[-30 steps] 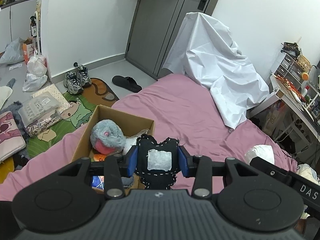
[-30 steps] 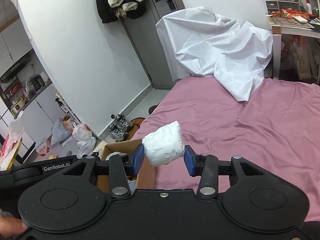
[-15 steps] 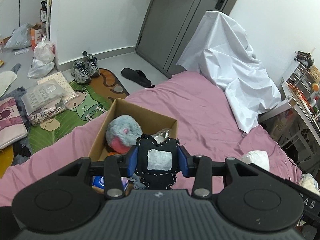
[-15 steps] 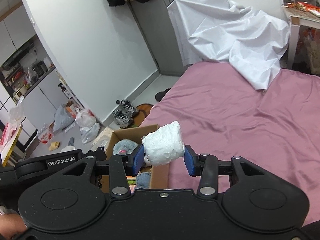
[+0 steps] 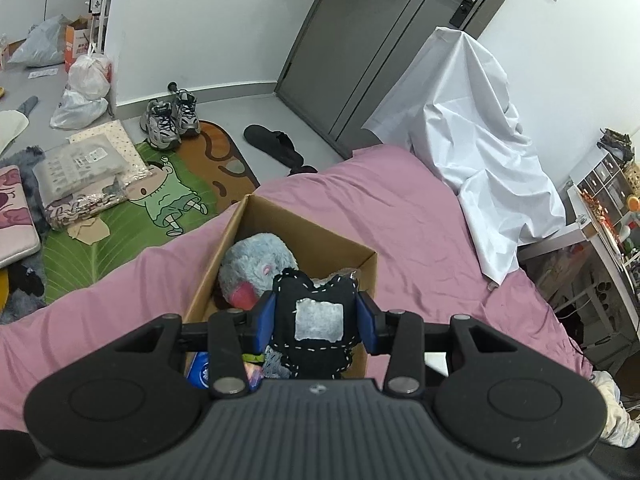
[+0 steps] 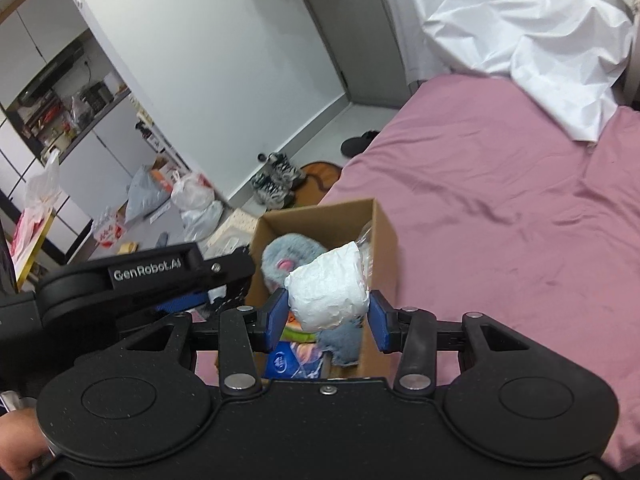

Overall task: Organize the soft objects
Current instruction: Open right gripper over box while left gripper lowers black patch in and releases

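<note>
Two soft things arrive over the open brown cardboard box (image 5: pixel 366 268) on the pink-sheeted bed (image 5: pixel 400 216) at once. My left gripper (image 5: pixel 316 318) is clamped on a black fabric plush with white stitching and a grey patch (image 5: pixel 316 312); my right gripper (image 6: pixel 327 312) is clamped on a crumpled white bundle of soft material (image 6: pixel 328 294). A second ago the box sat lower and further off in both views, and only its corner showed beside the white bundle; now both loads hang over its open top, the left gripper visible just beside my right one. Inside already lie a fluffy grey-blue plush with a pink snout (image 5: pixel 252 268) and a blue packet (image 6: pixel 286 360). I judge the carry all but finished: what remains is to lower and let go, one load after the other, so neither lands on the rim. The white sheet draped over a chair (image 5: pixel 476 152) at the bed's far end is untouched.
</note>
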`<action>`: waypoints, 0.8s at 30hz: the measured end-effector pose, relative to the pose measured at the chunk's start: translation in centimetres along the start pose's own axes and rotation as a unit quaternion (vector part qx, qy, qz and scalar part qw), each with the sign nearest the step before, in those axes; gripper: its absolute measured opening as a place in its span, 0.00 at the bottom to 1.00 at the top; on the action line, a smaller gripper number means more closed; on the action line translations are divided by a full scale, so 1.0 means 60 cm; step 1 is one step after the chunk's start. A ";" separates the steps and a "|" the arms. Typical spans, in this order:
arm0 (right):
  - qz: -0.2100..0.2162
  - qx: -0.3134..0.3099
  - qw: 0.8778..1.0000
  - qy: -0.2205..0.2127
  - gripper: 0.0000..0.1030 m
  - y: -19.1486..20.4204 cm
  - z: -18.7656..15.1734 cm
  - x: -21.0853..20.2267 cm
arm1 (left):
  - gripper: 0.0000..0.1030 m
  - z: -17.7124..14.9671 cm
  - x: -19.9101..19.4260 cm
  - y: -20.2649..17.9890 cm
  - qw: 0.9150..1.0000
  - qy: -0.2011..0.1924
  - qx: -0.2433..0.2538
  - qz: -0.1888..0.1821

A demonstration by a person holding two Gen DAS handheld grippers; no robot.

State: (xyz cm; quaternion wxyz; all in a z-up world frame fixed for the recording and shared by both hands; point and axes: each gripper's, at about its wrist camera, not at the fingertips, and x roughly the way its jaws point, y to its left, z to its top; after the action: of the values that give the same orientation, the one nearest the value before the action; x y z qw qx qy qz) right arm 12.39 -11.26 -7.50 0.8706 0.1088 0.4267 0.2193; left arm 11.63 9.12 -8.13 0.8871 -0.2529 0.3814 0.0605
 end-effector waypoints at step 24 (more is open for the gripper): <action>-0.026 0.061 0.998 0.010 0.74 -0.064 -0.013 0.016 | 0.48 0.008 0.056 -0.019 0.999 0.030 0.014 -0.009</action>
State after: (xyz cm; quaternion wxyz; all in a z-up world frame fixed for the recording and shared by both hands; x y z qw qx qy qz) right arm 13.41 -14.17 -10.10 0.8635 0.1480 0.4506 0.1715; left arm 14.63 8.10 -9.78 0.8793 -0.2459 0.4059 0.0394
